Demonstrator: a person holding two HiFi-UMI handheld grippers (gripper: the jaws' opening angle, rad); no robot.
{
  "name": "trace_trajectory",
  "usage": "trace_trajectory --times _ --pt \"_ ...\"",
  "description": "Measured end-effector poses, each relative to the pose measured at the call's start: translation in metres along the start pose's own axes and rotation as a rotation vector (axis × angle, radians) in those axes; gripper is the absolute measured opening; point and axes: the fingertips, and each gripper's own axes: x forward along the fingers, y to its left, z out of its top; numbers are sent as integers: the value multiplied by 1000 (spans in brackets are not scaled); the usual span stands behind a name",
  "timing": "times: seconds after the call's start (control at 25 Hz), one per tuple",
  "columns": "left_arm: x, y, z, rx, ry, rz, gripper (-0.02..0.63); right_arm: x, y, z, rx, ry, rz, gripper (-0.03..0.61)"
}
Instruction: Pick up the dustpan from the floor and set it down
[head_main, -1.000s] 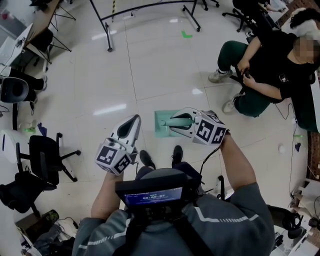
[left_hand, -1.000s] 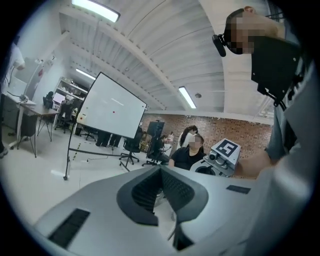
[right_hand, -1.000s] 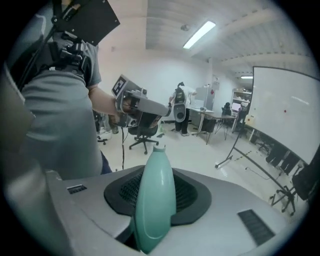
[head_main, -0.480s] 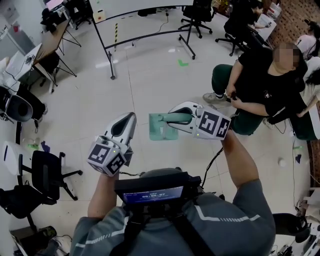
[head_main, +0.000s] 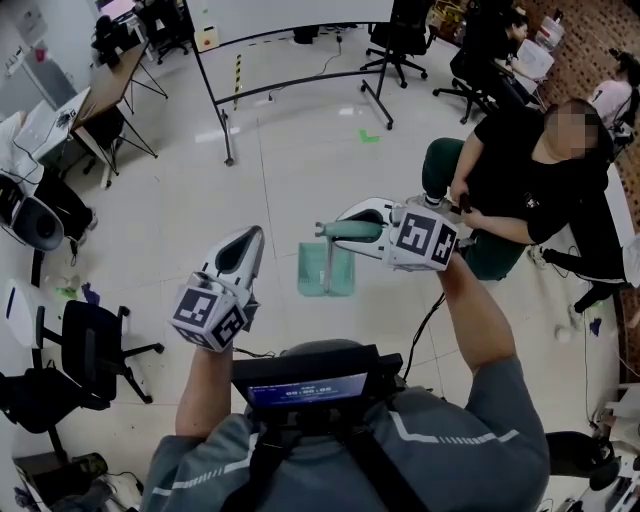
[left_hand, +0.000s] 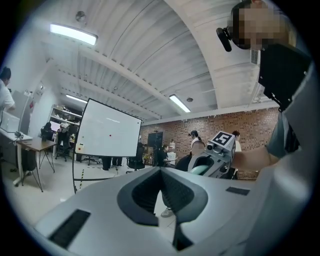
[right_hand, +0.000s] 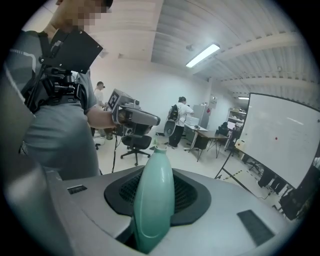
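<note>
Looking down, we log a pale tiled floor, a whiteboard on a dark frame at the far side, and a seated person in black at right. The teal dustpan is off the floor, its pan hanging below its handle. Our right tongs are clamped on that handle, which sticks out past the tips. Our left tongs are closed together with nothing in them, left of the dustpan and clear of it.
</note>
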Motion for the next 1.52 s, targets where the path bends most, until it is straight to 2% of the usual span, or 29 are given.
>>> trace_trajectory --times 0.12,0.32,0.68,0.88,1.08,1.4,1.52 --pt "-3 2 -8 0 19 -3 20 4 5 6 -6 2 25 132" --pt "-6 6 -13 -74 0 -2 20 5 9 7 0 -6 28 130" --pt "-29 52 -17 -144 -41 30 23 39 -7 13 21 4 5 130" --pt "-29 92 -21 -113 -34 7 23 69 -41 18 33 4 -38 130" --pt "7 120 -31 -137 -20 36 25 82 -87 6 30 -14 -17 130" --pt "122 168 -11 -119 -50 123 25 83 -193 -16 -67 -65 61 130" --pt "166 192 -2 -118 -58 181 25 82 -237 -22 -110 -75 90 130"
